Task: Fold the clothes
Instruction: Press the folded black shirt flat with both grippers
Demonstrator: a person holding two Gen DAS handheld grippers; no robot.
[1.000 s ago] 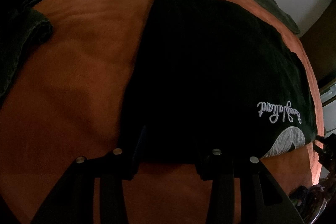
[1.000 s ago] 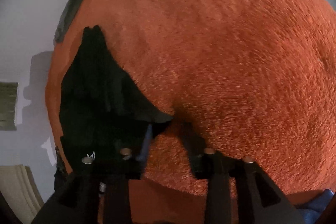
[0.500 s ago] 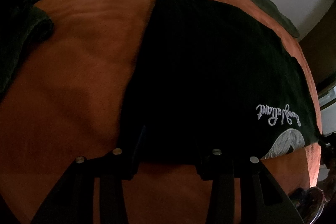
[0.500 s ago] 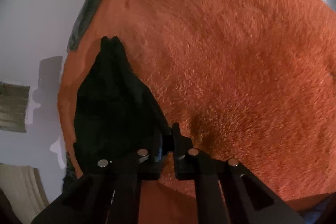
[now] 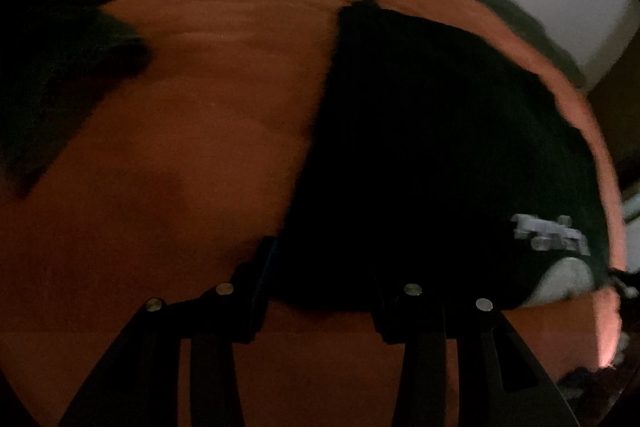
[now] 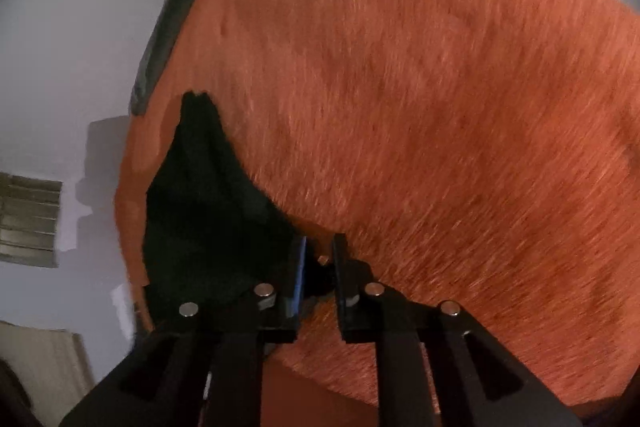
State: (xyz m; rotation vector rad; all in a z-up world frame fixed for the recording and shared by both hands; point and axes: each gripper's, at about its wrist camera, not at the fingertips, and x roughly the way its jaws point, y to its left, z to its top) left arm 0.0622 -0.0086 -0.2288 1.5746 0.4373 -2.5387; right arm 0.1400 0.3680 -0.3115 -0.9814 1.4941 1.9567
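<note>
Your right gripper (image 6: 320, 259), jaws just eased slightly apart, pinches only a corner of the black shirt (image 5: 432, 147) lying on the orange blanket (image 5: 200, 131); it may slip when lifted. Left gripper (image 5: 320, 291) open over the near hem, holding nothing.

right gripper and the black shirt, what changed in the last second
The right gripper stood with its jaws wide apart at the corner of the black shirt; they have just been closing and now pinch that corner, which bunches between them. The left gripper stayed as it was at the shirt's near hem, and the shirt still lies flat on the orange blanket.
</note>
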